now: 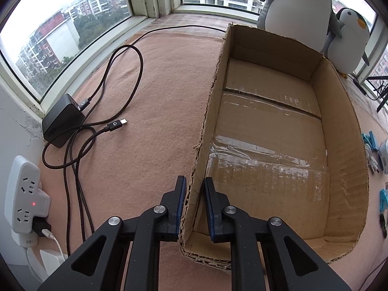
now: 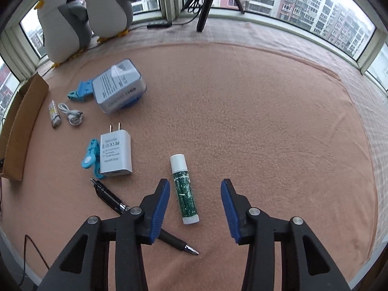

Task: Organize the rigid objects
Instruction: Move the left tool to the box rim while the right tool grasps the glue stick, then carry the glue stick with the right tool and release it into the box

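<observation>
Two claws: left claw (image 1: 195,189) clamped on box wall (image 1: 194,194), right claw (image 2: 194,191) parted around glue stick (image 2: 184,190), apparently untouched, pen (image 2: 145,220) half hidden.

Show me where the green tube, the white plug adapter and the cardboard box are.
green tube (image 2: 185,191): right wrist view, on its green middle.
white plug adapter (image 2: 116,154): right wrist view, on its labelled face.
cardboard box (image 1: 344,145): left wrist view, on its right inner wall.

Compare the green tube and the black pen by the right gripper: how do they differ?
The green tube is stubby and thick with a white cap; the black pen is slim and longer, with a silver tip. The tube lies in full view between the right gripper fingers, untouched; the pen runs diagonally under the left finger. Both lie flat on the blanket.
</observation>
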The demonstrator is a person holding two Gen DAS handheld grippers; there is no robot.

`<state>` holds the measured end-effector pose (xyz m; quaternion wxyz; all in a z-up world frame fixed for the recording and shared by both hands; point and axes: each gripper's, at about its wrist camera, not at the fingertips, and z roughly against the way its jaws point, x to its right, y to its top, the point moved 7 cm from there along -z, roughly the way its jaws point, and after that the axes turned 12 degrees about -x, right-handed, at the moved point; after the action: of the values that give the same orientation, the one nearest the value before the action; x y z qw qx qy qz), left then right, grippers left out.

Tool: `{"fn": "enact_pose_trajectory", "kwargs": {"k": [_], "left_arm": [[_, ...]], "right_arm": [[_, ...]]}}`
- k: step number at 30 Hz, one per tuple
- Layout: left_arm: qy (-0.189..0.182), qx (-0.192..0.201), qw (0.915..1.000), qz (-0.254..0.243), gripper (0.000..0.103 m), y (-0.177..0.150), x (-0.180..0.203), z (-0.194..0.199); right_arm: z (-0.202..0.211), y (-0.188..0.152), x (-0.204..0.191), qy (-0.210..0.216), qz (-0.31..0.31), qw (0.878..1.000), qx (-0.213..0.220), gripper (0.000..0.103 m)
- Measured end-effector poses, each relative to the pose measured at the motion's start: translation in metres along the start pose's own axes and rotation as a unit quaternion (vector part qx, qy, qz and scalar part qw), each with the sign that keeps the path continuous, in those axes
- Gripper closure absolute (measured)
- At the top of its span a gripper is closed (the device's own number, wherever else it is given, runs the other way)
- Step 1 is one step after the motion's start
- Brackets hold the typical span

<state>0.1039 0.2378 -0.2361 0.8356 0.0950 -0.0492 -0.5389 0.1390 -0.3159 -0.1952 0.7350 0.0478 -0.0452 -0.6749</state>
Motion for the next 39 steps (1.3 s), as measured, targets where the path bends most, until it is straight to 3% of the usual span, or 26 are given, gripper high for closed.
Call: {"fn": "enact_pose_trajectory", "kwargs": {"k": [19, 25, 32, 39], "left_arm": [[0.005, 0.004, 1.0000, -0.002, 0.087, -0.001, 0.002, 0.003], [0.004, 0.005, 1.0000, -0.002, 0.087, -0.001, 0.002, 0.003], [0.002, 0.007, 1.0000, -0.002, 0.087, -0.001, 0.002, 0.004], [0.003, 0.008, 1.0000, -0.005, 0.087, -0.001, 0.002, 0.004]], "right_arm": [[-0.026, 0.005, -0.011, -0.015, 0.042, 0.998, -0.039, 0.089], [-0.024, 0.006, -0.015, -0.010, 0.037, 0.999, -0.039, 0.089], [0.010, 0.007, -0.033, 0.012, 0.036, 0.999, 0.000, 0.089], [0.065, 0.020, -0.099, 0.065, 0.083, 0.993, 0.052, 0.089]]}}
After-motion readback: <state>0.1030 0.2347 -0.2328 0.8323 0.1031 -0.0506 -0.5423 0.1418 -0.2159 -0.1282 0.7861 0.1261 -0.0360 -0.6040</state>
